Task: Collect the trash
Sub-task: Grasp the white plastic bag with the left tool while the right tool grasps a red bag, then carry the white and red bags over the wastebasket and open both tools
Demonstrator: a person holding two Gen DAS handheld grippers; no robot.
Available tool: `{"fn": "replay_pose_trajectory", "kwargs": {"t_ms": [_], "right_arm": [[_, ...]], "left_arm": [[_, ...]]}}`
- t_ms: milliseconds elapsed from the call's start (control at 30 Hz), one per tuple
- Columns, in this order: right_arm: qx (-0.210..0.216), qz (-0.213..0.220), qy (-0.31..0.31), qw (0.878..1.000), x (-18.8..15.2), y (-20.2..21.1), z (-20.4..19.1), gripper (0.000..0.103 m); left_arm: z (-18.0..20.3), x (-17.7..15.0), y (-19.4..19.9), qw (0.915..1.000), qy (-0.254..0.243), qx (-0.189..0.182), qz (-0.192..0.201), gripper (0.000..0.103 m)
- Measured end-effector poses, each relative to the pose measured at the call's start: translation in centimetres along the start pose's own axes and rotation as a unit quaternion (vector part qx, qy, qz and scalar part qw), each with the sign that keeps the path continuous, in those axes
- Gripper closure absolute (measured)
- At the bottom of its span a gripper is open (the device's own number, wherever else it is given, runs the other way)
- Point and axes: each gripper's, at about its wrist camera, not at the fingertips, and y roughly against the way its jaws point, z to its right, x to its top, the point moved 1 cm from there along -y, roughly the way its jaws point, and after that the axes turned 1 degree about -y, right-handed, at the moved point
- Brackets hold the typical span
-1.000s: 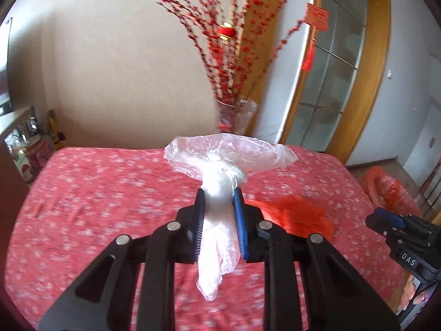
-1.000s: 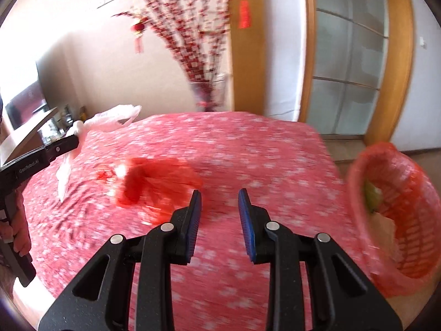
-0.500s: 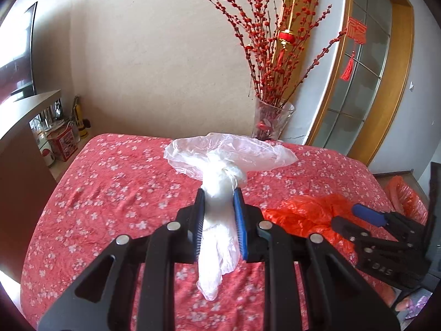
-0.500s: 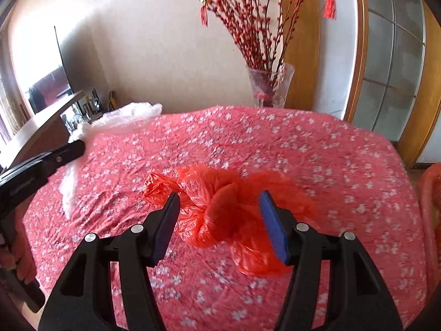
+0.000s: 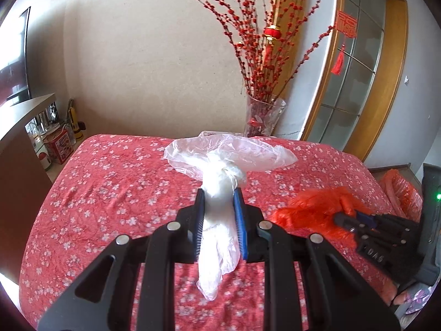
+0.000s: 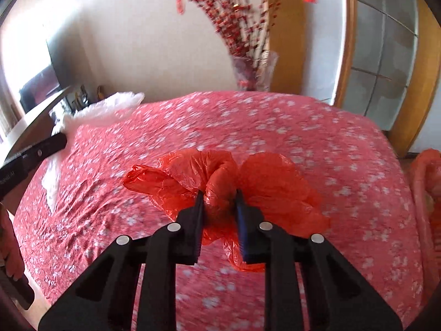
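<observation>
Right gripper (image 6: 219,193) is closing on the red bag (image 6: 220,176) lying on the bed (image 6: 303,138), plastic bunched between the jaws. Left gripper (image 5: 219,193) has the white bag (image 5: 220,201) clamped, raised above the bed. Pickup step; next I'd lift the red one and carry both to the basket (image 6: 424,193) at right.

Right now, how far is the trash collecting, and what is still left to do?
Done: the left tongs hold the white bag lifted above the bed. In hand: the right tongs are closing on the red bag, which lies on the bed. Left: both bags must go into the red basket beside the bed; neither is inside yet.
</observation>
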Motion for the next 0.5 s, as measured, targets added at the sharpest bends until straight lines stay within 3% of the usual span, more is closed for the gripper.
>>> {"fn": "replay_pose_trajectory", "kwargs": {"t_ms": [500], "right_arm": [[-0.051,0.054,-0.055,0.996,-1.0,5.7,7.6,0.082]], "left_arm": [[7.0,0.5,0.1,0.9989,-0.036,-0.031,0.001,0.081]]}}
